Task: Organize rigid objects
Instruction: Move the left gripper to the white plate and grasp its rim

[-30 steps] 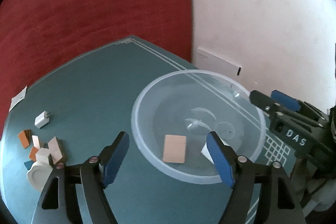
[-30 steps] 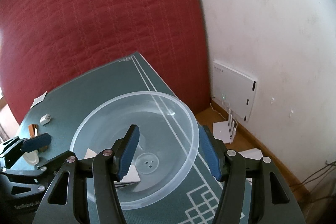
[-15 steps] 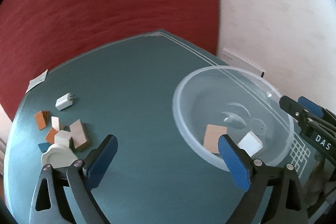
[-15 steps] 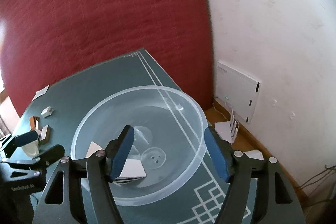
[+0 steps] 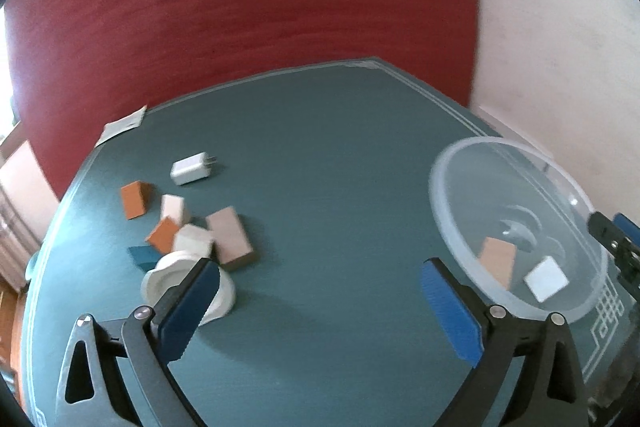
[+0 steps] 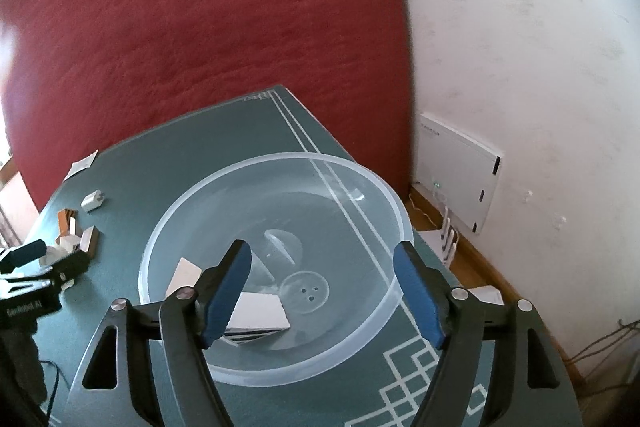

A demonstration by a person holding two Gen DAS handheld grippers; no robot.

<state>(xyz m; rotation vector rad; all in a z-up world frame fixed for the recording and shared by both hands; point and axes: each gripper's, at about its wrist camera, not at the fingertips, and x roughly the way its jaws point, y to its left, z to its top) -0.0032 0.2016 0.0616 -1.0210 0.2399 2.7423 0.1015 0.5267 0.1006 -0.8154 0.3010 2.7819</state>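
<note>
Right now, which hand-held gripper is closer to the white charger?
Left. The left hand-held gripper is near the blocks by the charger; the right hand-held gripper is over the bowl.

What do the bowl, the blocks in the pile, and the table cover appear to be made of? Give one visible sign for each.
Bowl: probably clear plastic, slightly frosted; the table's lines show through it and the rim glints.
Blocks: possibly painted wood or foam, matte; flat faces and sharp edges without shine.
Table cover: likely a printed mat, vinyl or cloth; smooth teal with pale border lines, low sheen.
</note>
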